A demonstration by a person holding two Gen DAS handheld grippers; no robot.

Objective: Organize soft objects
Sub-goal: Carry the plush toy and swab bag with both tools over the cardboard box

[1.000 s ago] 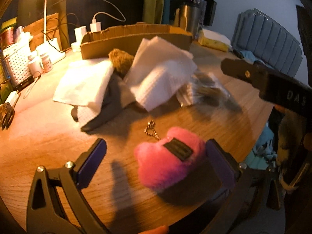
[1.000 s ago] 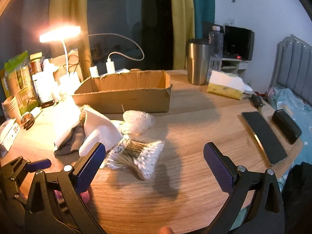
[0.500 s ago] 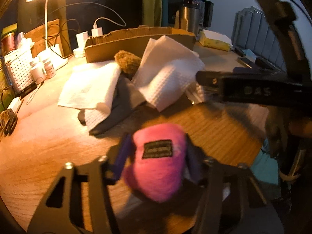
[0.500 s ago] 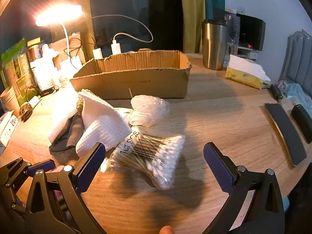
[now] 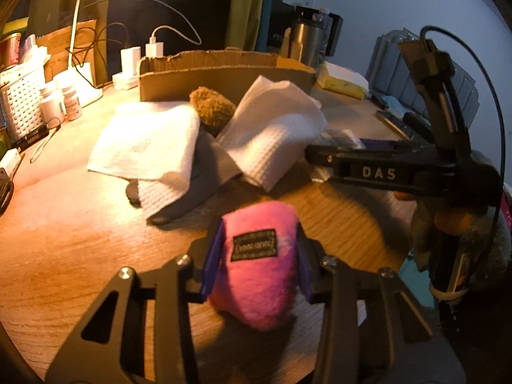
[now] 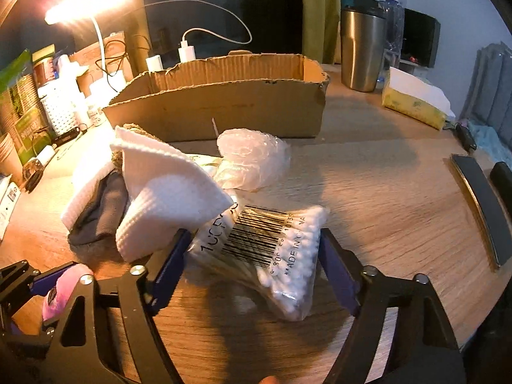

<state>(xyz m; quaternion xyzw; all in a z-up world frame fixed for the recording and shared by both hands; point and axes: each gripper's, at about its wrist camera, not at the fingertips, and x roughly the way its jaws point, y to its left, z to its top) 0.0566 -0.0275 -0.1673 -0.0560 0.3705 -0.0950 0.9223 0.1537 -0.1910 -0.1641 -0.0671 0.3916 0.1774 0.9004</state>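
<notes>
A pink plush toy [image 5: 256, 275] with a black label sits between the blue pads of my left gripper [image 5: 258, 233]. The jaws are closing and the pads press into its sides. In the right wrist view a clear bag of cotton swabs [image 6: 272, 249] lies on the wooden table between the closing jaws of my right gripper [image 6: 252, 236]; the pads stand at the bag's edges without squeezing it. Behind lie white waffle cloths [image 5: 275, 137], a grey cloth [image 5: 204, 179], a brown fuzzy item [image 5: 212, 108] and a bubble-wrap bundle [image 6: 252, 156]. An open cardboard box [image 6: 224, 108] stands further back.
A steel tumbler [image 6: 361, 54] and a tissue pack [image 6: 416, 102] stand at the back right. Two dark flat items [image 6: 480, 204] lie near the right table edge. A lit desk lamp [image 6: 86, 3], chargers, a white basket [image 6: 60, 112] and bottles crowd the back left.
The left jaws have closed from wide open onto the pink plush. The right gripper has come down and forward over the swab bag, and its jaws have narrowed around it.
</notes>
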